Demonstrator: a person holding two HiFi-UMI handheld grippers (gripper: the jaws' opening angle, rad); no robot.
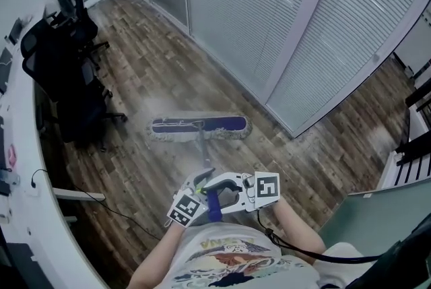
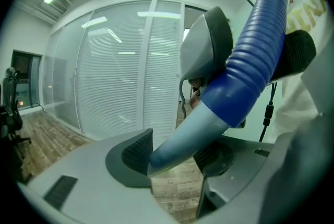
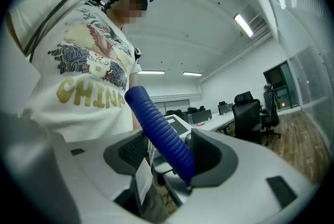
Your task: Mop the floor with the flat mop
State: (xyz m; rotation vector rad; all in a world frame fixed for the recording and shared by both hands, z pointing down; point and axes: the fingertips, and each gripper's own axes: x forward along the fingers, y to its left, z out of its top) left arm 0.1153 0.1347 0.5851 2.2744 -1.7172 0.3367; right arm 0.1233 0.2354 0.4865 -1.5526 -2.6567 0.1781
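Wood-plank floor: flat mop head lying on it; black office chair nearby.

Left gripper clamped on the mop handle
Pale shaft pinched between both fingers — its blue ribbed grip rises beyond them, up to the right; wood floor shows below.

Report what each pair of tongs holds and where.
Both hold the flat mop: right tongs on its ribbed blue grip, left tongs on the grey shaft just below.
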